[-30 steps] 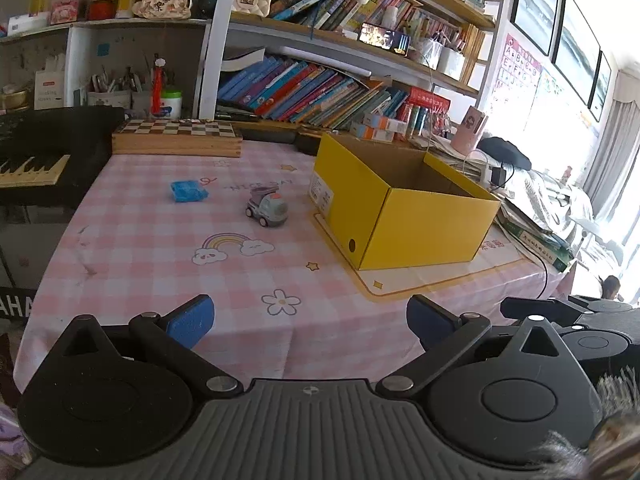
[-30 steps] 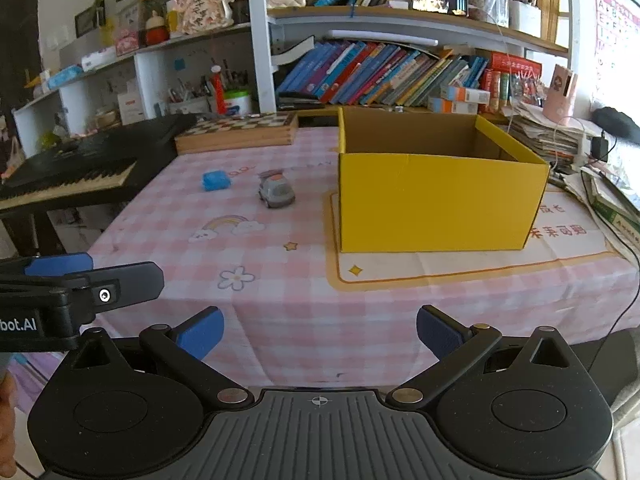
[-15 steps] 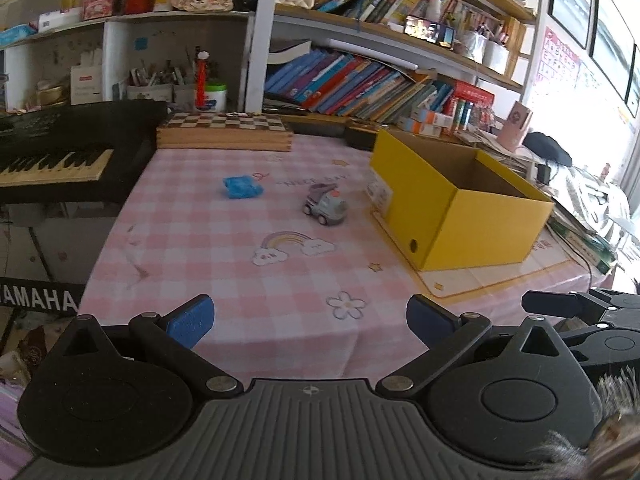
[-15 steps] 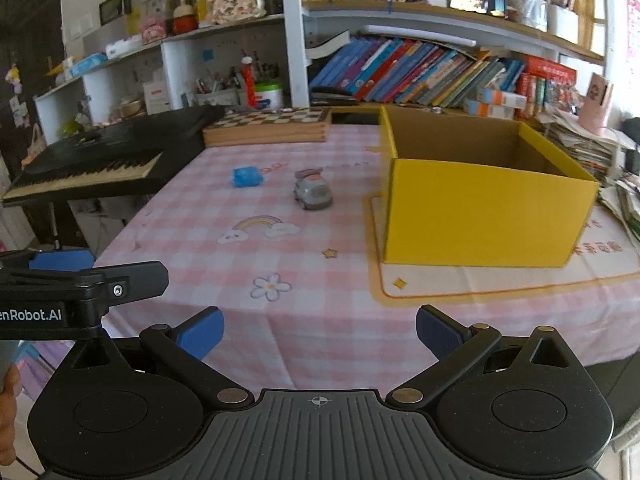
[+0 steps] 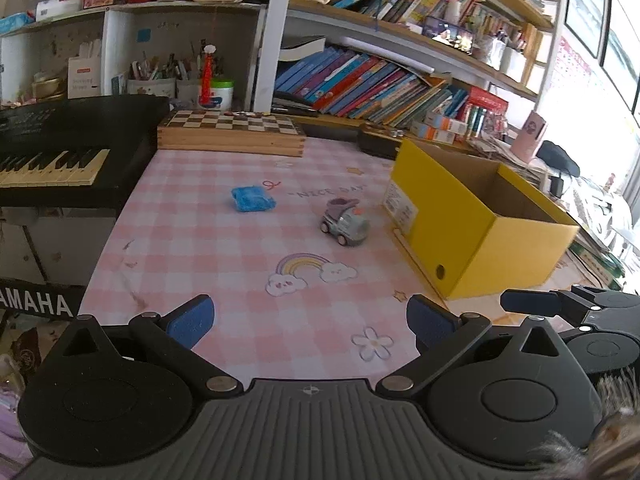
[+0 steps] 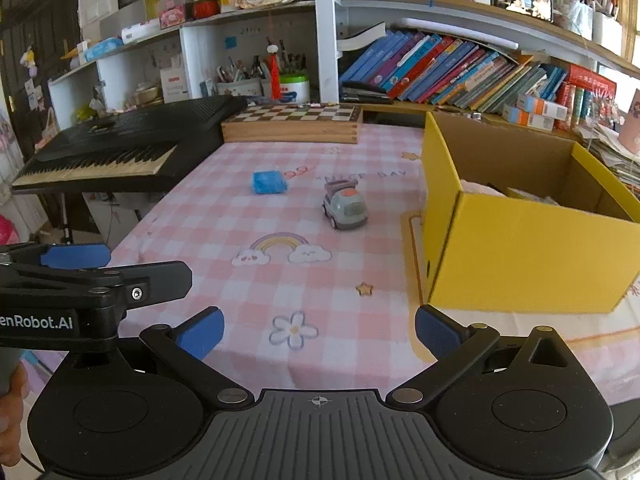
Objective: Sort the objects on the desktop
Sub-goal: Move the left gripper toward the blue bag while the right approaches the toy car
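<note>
Fingers (image 5: 190, 321) of both grippers wide, empty

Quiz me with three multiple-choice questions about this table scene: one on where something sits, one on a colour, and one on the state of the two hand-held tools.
1. Where is the toy truck?
A. inside the yellow box
B. on the tablecloth between the blue block and the yellow box
C. on the chessboard

2. What colour is the open cardboard box on the outside?
A. yellow
B. green
C. white

3. How are the left tool and the right tool?
A. both shut on a toy
B. left holds the truck, right is open
C. both open and holding nothing

Answers:
1. B, as the truck stands on the pink checked cloth, with the blue block on one side and the box on the other.
2. A, as its outer walls are bright yellow.
3. C, as each tool's blue pads stand wide apart with only cloth between them.
</note>
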